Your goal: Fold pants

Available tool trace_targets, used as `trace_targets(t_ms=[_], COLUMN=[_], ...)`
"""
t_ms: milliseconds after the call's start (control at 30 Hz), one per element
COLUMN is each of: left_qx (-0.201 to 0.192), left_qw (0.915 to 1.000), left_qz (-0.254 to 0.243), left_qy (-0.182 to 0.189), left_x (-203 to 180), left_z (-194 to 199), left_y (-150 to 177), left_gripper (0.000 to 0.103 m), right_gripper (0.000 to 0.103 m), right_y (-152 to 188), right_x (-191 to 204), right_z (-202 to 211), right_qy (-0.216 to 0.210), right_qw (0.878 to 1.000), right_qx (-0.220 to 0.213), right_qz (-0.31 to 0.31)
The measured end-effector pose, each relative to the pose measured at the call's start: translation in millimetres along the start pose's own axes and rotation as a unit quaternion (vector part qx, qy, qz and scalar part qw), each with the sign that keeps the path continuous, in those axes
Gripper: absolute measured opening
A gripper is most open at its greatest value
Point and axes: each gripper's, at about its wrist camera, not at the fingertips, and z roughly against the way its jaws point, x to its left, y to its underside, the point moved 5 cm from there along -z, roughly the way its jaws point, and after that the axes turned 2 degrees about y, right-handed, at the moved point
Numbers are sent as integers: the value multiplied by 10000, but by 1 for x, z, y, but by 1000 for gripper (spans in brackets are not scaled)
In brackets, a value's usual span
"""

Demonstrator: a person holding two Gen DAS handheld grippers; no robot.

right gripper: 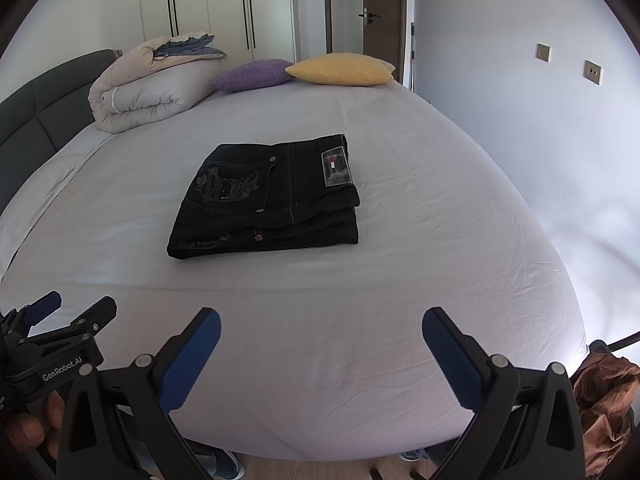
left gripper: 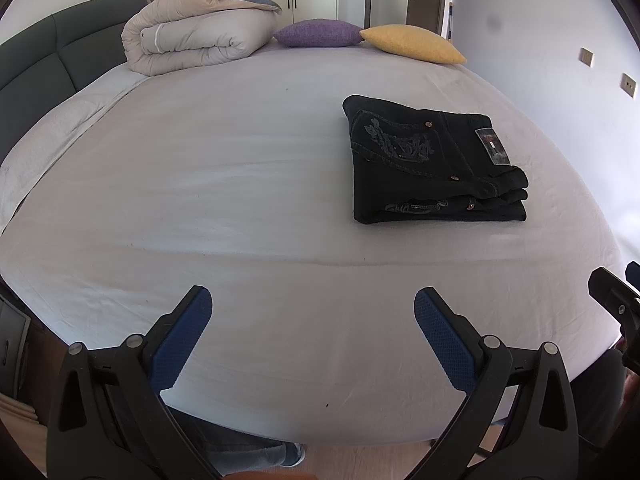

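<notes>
Left wrist view: black pants (left gripper: 434, 164) folded in a stack on the bed (left gripper: 240, 184) (sheet pale).
Left gripper (left gripper: 313, 336): spread wide, empty.
Right gripper (right gripper: 321, 354): spread wide, empty, near bed's edge.

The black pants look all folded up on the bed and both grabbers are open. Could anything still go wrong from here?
Probably little. The pants lie folded in stacked layers on the bed sheet, and neither the left gripper nor the right gripper touches them.

1. The top layer's edge sits slightly off the lower ones, so a nudge might slide it loose.
2. The sheet is wrinkled; fingers dragging on it could tug the stack.
</notes>
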Motion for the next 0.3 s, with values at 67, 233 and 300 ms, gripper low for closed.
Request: trace_targets(t_ms=[67, 233, 300], left_qx=[15, -11, 10], left_qw=[10000, 10000, 10000], left_qz=[7, 10, 44], left_qy=[38, 8, 5], left_x=[1, 4, 6], left_z=[-1, -2, -3], left_y=[1, 1, 1], left_gripper=[103, 103, 103], right_gripper=[103, 103, 103], right_y=[0, 0, 0], right_x=[0, -2, -4], right_z=[0, -2, -3], right_qy=[-4, -16, -21], right_qw=[10000, 10000, 10000], right_qx=[13, 38, 45], right_qz=[-2, -19, -27])
